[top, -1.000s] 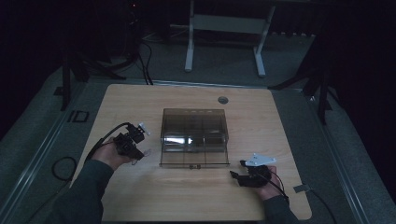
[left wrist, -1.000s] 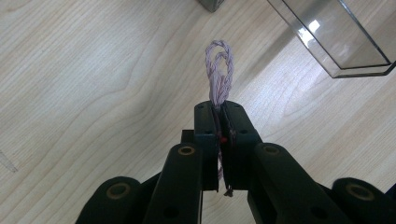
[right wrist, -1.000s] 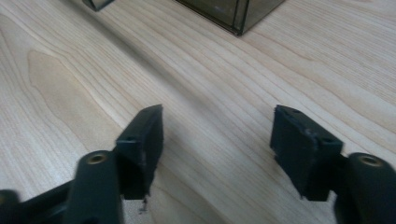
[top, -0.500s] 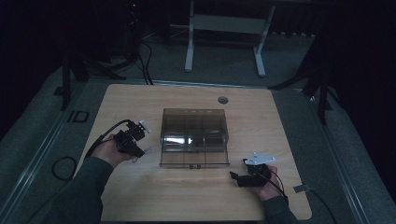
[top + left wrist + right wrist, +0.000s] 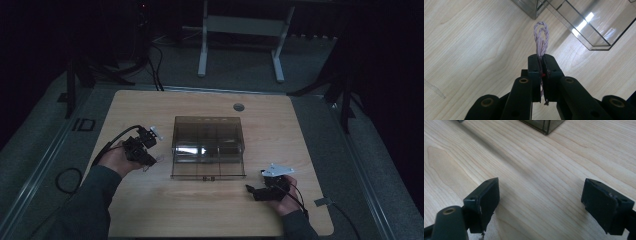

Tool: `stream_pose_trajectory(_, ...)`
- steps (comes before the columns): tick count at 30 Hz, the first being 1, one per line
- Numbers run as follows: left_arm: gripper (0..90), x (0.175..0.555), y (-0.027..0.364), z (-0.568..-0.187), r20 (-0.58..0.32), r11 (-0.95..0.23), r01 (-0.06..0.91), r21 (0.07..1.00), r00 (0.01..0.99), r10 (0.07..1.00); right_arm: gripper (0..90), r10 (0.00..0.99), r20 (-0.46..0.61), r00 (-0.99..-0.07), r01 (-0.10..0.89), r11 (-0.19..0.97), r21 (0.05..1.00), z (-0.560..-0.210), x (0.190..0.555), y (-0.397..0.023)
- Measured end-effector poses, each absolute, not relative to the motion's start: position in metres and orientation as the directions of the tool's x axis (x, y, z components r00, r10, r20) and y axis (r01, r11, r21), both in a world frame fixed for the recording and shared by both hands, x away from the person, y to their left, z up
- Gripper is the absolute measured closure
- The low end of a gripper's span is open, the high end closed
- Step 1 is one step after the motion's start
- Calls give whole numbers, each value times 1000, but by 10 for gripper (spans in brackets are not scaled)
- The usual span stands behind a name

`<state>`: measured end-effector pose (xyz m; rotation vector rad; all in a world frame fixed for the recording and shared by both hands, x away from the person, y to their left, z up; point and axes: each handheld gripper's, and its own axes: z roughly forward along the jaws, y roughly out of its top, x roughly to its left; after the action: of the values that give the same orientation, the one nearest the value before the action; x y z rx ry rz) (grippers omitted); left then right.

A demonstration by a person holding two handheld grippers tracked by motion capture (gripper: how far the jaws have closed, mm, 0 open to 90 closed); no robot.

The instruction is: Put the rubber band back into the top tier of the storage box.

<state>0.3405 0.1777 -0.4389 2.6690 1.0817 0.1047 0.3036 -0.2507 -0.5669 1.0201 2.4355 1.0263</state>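
While the soft, light twisted string (image 5: 541, 37) is pinched near its ends by the left gripper (image 5: 541, 58), the right gripper (image 5: 540, 195) has just been opened wide, with nothing held.

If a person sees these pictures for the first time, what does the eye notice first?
First, the smoky transparent plastic compartment box at the middle of the pale wooden table. Next, the left gripper, beside the box, shut on a loop of twisted pinkish-white cord. The right gripper, whose jaws have just been opening, holds nothing.
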Motion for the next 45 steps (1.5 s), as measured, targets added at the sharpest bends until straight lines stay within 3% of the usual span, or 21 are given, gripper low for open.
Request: stream_pose_trajectory(45,858,338,160,-417,-6,-723,630,283,755,655,148,713,-8,-701,492,492,719,-567,304,-250)
